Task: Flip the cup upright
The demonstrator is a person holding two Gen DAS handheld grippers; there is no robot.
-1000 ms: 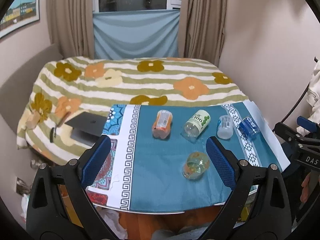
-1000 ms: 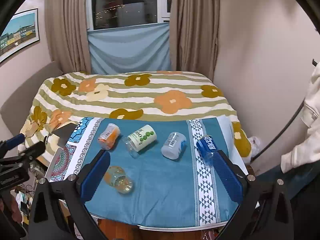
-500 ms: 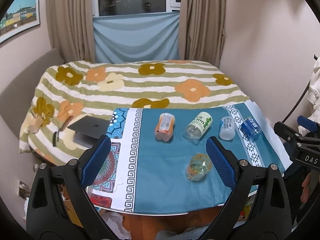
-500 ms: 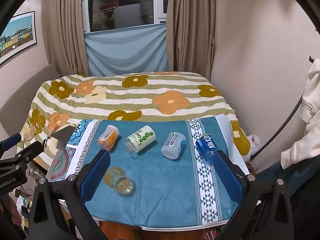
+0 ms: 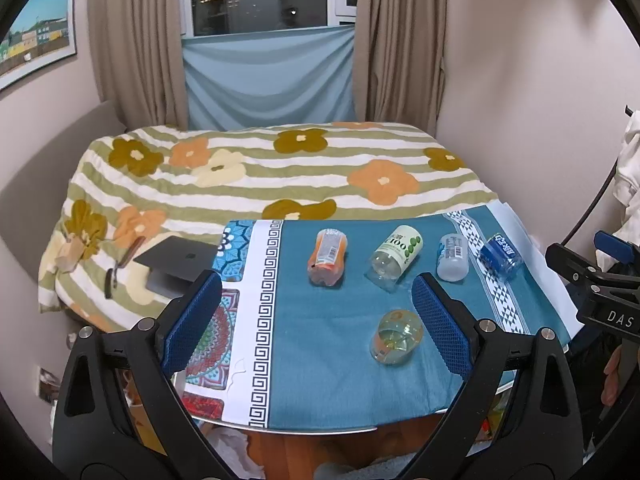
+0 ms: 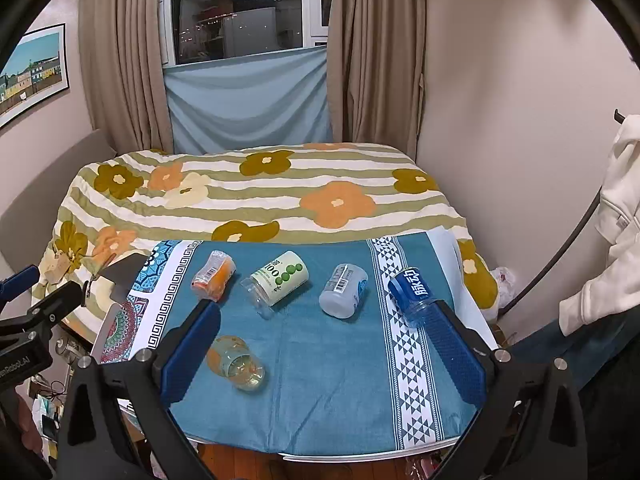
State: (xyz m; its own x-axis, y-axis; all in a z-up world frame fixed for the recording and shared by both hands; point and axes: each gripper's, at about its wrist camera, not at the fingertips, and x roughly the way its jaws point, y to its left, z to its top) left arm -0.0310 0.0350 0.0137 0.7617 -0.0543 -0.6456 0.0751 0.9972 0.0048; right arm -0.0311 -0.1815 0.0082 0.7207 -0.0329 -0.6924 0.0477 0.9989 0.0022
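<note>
Both the left gripper (image 5: 316,320) and right gripper (image 6: 324,350) hover with jaws apart, holding nothing. The clear cup (image 6: 237,363) lies on its side on the worktop (image 6: 340,400), nearer than 4 toppled bottles (image 6: 280,283).

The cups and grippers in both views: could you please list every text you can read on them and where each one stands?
"100", with green dots: on the white-label cup.
"DAS": on the right gripper's body, cut off at the edge.
"nRobot.AI": on the left gripper's body, start cut off.
Chinese characters on the blue cup: too blurred to quote.
Barcode digits on the clear cup and orange cup: too small.
</note>
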